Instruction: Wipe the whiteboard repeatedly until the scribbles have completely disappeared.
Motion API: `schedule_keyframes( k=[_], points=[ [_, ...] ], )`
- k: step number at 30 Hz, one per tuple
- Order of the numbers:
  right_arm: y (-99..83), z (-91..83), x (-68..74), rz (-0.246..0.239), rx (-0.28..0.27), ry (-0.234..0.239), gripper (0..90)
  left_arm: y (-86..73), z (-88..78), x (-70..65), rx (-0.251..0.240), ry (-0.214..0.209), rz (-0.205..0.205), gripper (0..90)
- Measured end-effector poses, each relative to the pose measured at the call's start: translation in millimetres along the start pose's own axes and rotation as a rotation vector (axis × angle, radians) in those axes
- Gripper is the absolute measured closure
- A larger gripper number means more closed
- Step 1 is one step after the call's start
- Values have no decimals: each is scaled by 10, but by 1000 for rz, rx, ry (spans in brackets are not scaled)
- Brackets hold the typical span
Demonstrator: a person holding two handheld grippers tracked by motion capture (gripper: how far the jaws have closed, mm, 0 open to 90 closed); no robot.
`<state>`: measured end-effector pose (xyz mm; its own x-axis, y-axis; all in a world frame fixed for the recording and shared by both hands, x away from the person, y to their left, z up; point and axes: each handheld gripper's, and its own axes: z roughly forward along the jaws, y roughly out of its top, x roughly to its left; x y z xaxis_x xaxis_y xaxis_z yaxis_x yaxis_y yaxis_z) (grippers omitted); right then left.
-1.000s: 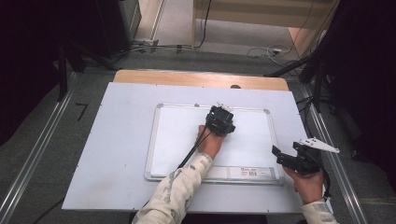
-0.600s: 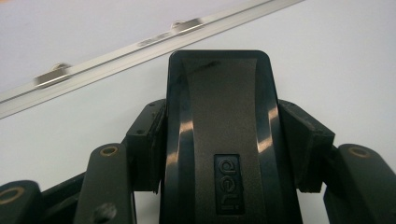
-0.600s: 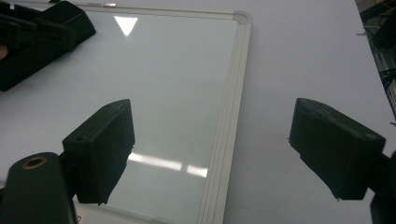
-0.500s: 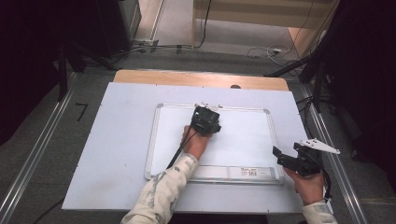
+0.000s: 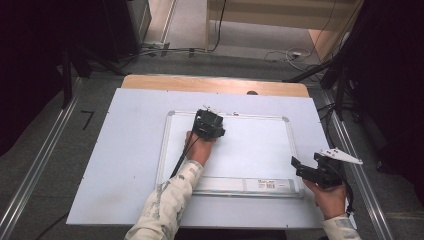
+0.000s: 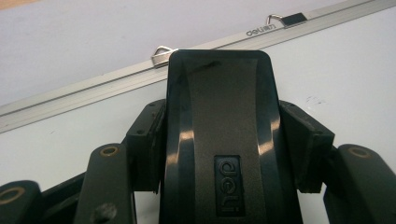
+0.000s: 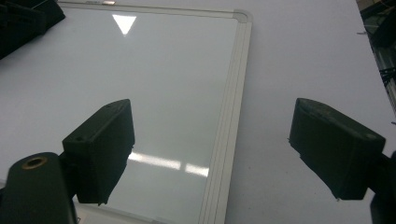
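White sheeting covers the surface [image 5: 125, 150], and a whiteboard [image 5: 250, 150] with a pale metal frame lies flat on it, a wooden strip showing along the far edge. Grey floor with cables and dark stands lies beyond.

In the high view the left hand-held gripper [image 5: 209, 124] sits over the whiteboard's upper left part, near its far frame, with a cable trailing back along the patterned sleeve [image 5: 167, 205]. The left gripper view shows its jaws clamped on a black eraser [image 6: 224, 135], one pad pressed against each long side. The eraser carries a raised logo on its back and lies against the white face just short of the top frame, close to a small metal hanger loop [image 6: 161, 51] on that frame. A few faint dark specks mark the board to the eraser's right.

The right hand-held gripper [image 5: 310, 172] hangs at the whiteboard's near right corner, well apart from the left one. Its jaws stand wide with nothing between them, one over the board and the other over the white sheeting past the frame.
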<state>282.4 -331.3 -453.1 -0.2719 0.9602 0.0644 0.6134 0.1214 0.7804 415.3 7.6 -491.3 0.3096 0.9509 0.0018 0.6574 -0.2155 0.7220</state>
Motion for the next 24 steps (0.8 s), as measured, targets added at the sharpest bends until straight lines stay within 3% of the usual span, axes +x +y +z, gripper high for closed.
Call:
schedule_keyframes(
  k=[14, 24],
  points=[
    [5, 8, 8, -3, 0, 3, 127, -19, -30, -416, 15, -70, 76, 412],
    [4, 11, 8, -5, 2, 2, 127, -38, -47, -402, 11, -89, 86, 412]
  ],
)
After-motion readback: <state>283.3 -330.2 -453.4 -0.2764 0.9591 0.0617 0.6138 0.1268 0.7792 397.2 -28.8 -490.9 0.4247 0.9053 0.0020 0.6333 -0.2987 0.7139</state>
